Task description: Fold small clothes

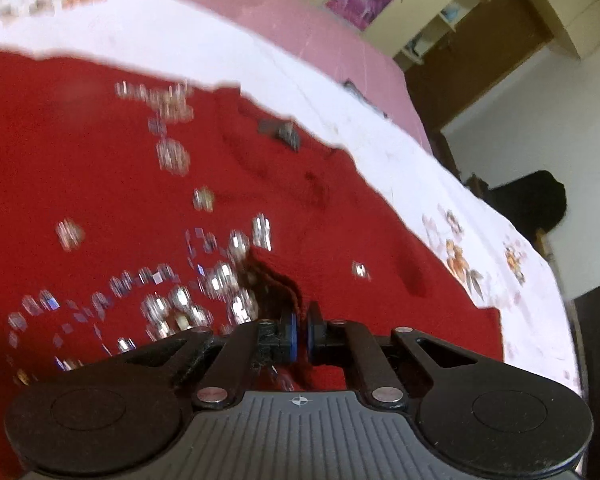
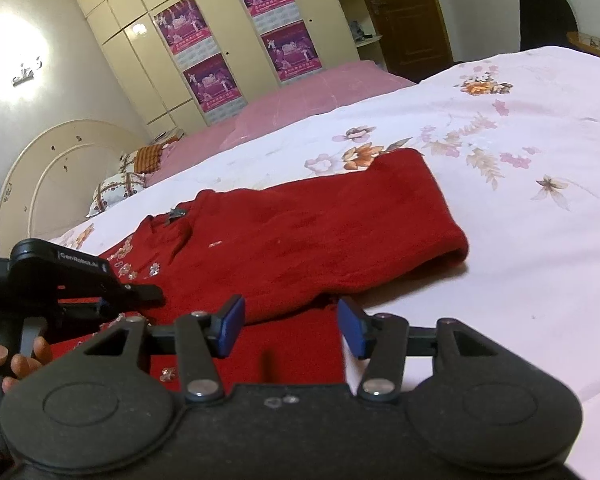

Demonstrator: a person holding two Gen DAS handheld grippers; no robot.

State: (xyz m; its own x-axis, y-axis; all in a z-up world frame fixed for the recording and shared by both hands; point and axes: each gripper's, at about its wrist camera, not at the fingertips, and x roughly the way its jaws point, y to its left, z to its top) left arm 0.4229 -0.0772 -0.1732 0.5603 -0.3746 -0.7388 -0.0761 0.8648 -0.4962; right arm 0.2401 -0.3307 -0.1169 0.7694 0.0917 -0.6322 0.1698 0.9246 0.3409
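With one sleeve already folded across the red sweater (image 2: 308, 232) on the bed (image 2: 520, 240), the left gripper (image 1: 301, 326) pinches its near hem while the right gripper (image 2: 290, 322) hovers half-open over the cloth, most folds remaining.

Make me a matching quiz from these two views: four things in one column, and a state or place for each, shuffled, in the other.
Things:
1. left gripper
2. right gripper
3. red sweater
4. pink blanket

States or places:
A. spread on the flowered bedsheet
B. jaws apart, above the sweater's near edge
C. beyond the sheet, by the wardrobe
D. pinched shut on red cloth

Pairs: 1-D, 2-B, 3-A, 4-C
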